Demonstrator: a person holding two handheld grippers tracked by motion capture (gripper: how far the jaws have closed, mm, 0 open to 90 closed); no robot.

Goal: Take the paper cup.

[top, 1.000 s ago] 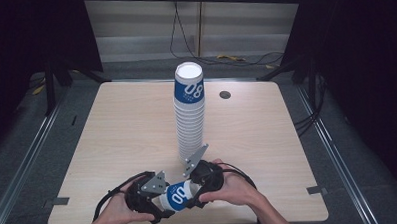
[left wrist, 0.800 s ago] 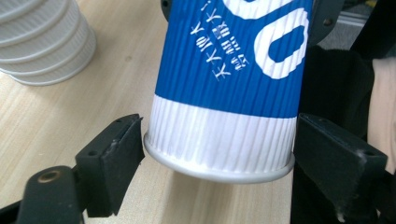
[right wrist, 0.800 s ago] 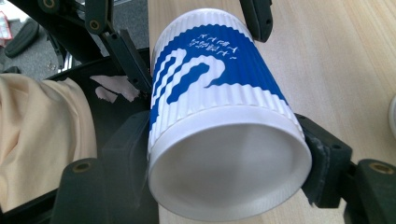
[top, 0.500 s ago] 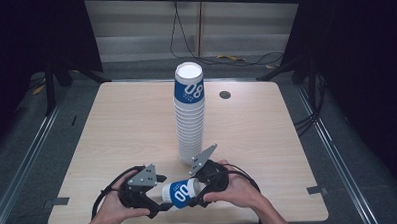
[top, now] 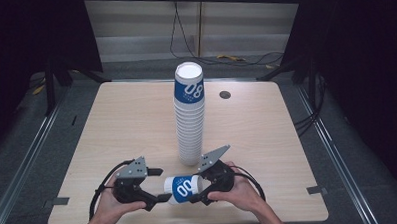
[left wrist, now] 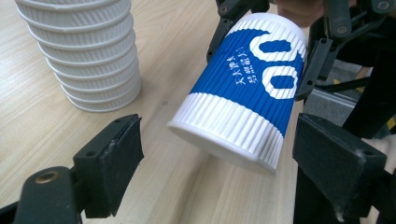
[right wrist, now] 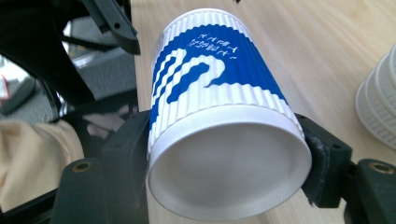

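while sideways, cup [top: 182,188] rim leftward

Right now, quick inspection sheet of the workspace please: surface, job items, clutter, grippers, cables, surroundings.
Surface: light wooden table, bare apart from the items below; small round dark spot near its far edge.
Job's things: single blue and white cup held on its side above the near edge; tall cup stack upright at the middle.
Clutter: nothing seen.
Grippers: right gripper shut on the cup's closed base end; left gripper open, its fingers either side of the cup's rim, apart from it.
Cables: black loops trail from both grippers; more cables on the floor beyond the table.
Surroundings: dark curtains at both sides, grey floor, floor rails.
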